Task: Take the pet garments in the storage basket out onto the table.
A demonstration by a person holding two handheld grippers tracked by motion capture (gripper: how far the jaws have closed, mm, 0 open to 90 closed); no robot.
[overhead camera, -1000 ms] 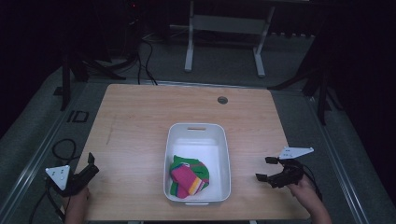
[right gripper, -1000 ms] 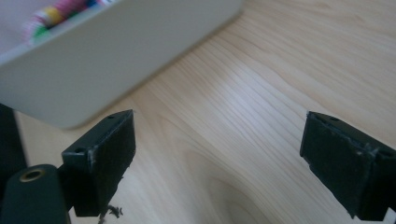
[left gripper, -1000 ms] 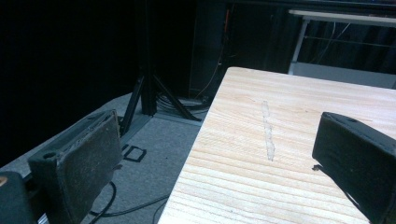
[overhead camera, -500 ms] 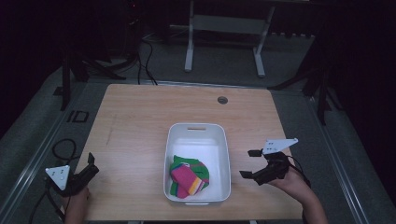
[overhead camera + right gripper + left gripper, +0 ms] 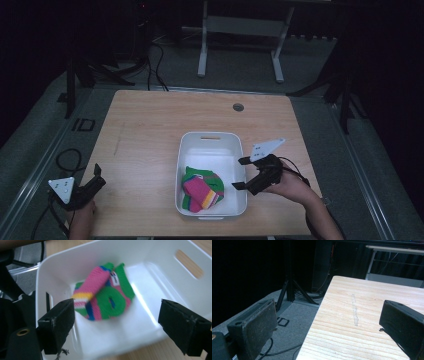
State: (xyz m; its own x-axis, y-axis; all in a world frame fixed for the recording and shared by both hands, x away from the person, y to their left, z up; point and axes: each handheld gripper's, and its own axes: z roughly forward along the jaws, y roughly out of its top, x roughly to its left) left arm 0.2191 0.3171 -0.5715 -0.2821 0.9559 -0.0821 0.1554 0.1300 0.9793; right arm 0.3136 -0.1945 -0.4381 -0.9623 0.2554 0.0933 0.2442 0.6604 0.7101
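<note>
The right gripper (image 5: 242, 173) stands with its two black jaws spread wide and nothing between them; they have just been closing a touch. It hangs at the right rim of the white plastic bin (image 5: 210, 138), lower middle of the high view. Its target, a rolled pink, green and yellow striped knit sock bundle (image 5: 102, 296), lies loose in the bin's near end. The left gripper (image 5: 96, 177), also open and empty, rests at the lower left on the light wooden table (image 5: 150, 125). A careless descent may catch a jaw on the bin wall and shove the bin, or pinch a single fold so the bundle unrolls.
</note>
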